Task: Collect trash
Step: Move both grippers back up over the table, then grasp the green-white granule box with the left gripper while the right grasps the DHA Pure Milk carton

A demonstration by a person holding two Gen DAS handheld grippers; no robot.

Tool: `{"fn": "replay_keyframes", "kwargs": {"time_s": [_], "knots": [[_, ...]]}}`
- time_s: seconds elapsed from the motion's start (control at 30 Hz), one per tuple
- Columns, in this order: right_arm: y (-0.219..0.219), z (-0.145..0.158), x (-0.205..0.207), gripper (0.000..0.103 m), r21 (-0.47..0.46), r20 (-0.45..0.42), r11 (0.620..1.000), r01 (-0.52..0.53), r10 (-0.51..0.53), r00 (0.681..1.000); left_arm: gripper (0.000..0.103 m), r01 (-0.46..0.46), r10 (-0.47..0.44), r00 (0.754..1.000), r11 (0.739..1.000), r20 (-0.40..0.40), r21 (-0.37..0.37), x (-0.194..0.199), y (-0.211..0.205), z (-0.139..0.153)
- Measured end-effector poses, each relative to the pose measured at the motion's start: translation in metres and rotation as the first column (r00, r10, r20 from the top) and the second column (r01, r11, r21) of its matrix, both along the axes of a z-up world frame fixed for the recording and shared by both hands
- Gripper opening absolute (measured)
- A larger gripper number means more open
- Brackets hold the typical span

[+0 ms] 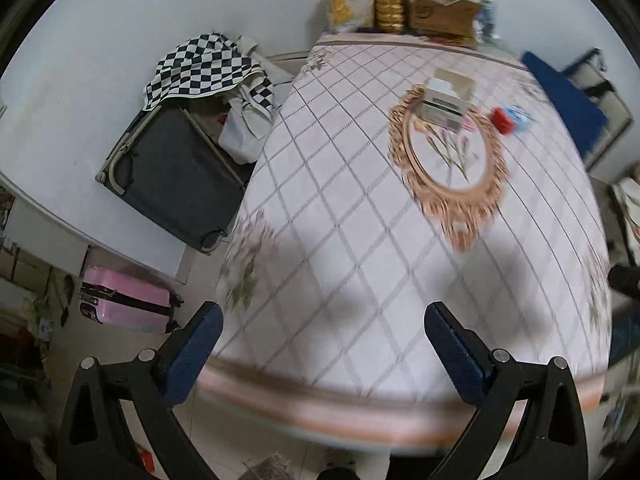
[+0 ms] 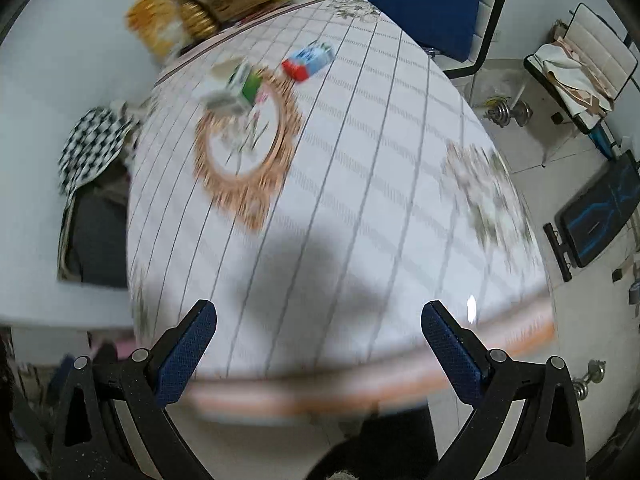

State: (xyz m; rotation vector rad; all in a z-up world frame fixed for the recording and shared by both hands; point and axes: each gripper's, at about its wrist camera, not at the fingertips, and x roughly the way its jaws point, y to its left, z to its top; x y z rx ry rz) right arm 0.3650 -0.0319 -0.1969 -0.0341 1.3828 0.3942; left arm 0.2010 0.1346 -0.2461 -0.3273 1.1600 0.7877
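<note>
Table (image 1: pixel 360 240) | pink suitcase (image 1: pixel 128 300) left-only | dumbbell (image 2: pixel 508 110) right-only

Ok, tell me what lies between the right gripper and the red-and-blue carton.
Nothing visible: between the open right gripper and the red-and-blue carton lies only bare tablecloth. The white-and-green box sits off to the carton's left.

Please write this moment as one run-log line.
left gripper: open, empty | right gripper: open, empty | white-green carton, red-blue carton: on table
</note>
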Motion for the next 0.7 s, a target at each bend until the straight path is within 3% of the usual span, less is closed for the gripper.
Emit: {"fn": "replay_keyframes", "kwargs": {"time_s": [0.3, 0.43, 0.6, 0.7], "knots": [[0.079, -0.066, 0.228, 0.103, 0.043, -0.085, 0.989, 0.139, -0.135, 0.987, 0.103, -0.136, 0.136, 0.985, 0.991, -0.110, 0.005, 0.158, 0.068, -0.035], [0.114, -0.101, 0.296, 0.102, 0.060, -0.140, 0.980, 0.187, -0.178, 0.974, 0.103, -0.185, 0.181, 0.975, 0.983, -0.129, -0.017, 0.205, 0.093, -0.049], [0.160, -0.146, 0.352, 0.099, 0.041, -0.202, 0.980, 0.195, -0.183, 0.962, 0.103, -0.161, 0.154, 0.981, 0.986, -0.121, -0.049, 0.247, 0.108, -0.052], [0.180, -0.168, 0.362, 0.074, 0.009, -0.242, 0.992, 0.127, -0.121, 0.963, 0.103, -0.098, 0.089, 0.992, 0.990, -0.094, -0.097, 0.273, 0.112, -0.051]]}}
